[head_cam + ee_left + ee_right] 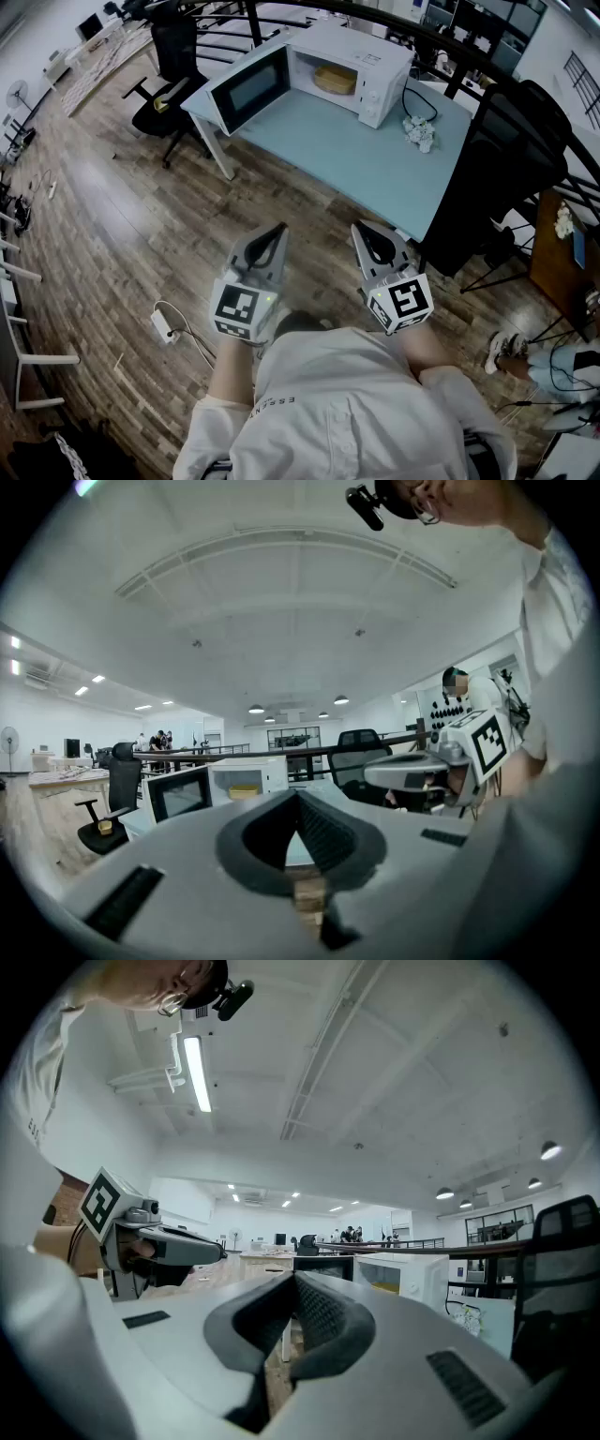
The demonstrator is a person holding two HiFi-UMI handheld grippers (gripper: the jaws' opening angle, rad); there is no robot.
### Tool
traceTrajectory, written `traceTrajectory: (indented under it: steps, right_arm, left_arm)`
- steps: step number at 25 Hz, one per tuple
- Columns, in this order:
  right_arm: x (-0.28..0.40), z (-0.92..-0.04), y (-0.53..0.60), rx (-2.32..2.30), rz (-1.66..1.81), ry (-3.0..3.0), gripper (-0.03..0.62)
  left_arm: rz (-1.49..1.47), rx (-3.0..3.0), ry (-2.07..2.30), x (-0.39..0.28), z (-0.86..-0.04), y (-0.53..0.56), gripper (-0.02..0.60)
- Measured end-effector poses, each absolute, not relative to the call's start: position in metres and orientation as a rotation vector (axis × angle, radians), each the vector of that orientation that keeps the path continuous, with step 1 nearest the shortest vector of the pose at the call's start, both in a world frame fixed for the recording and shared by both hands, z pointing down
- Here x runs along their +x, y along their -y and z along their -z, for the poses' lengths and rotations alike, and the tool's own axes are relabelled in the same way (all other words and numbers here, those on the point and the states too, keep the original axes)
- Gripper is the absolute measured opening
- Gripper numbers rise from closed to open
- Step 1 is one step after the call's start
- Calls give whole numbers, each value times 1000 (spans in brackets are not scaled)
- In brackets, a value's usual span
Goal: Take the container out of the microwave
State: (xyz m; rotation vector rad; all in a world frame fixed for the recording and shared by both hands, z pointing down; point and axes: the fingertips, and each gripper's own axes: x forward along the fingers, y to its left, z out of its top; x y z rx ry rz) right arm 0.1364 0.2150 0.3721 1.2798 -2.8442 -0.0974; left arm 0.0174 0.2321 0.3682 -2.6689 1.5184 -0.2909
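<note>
The left gripper (278,229) has its fingers (330,834) closed tip to tip with nothing between them; the right gripper (360,229) likewise has its fingers (328,1321) shut and empty; both are held side by side over the wooden floor (122,225), well apart from the pale blue worktop (375,164); the white microwave (370,66) stands on it with its door (248,89) swung open; the yellowish container (335,79) sits inside.

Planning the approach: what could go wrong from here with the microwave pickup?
Left gripper and right gripper are shut; unopened, they could shove the container. The open door juts out on the left; a gripper might clip it. The power strip on the floor may trip the person.
</note>
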Motion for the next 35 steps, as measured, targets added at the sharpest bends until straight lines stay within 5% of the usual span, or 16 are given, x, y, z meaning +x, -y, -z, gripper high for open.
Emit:
traceTrajectory:
  steps: [18,21,35]
  right_arm:
    - [153,-368,-204,1330,119,2853,20]
    - [160,-374,-194,1359,55,2851,155]
    - [165,-398,-114,1390,-1,2792,155]
  left_arm:
    - [301,-2661,-1544,24,-371,-226,-6]
    - [316,-2673,-1544,26,-375,-220,-6]
    - [345,-2729,-1501,23,-398,-137,-6]
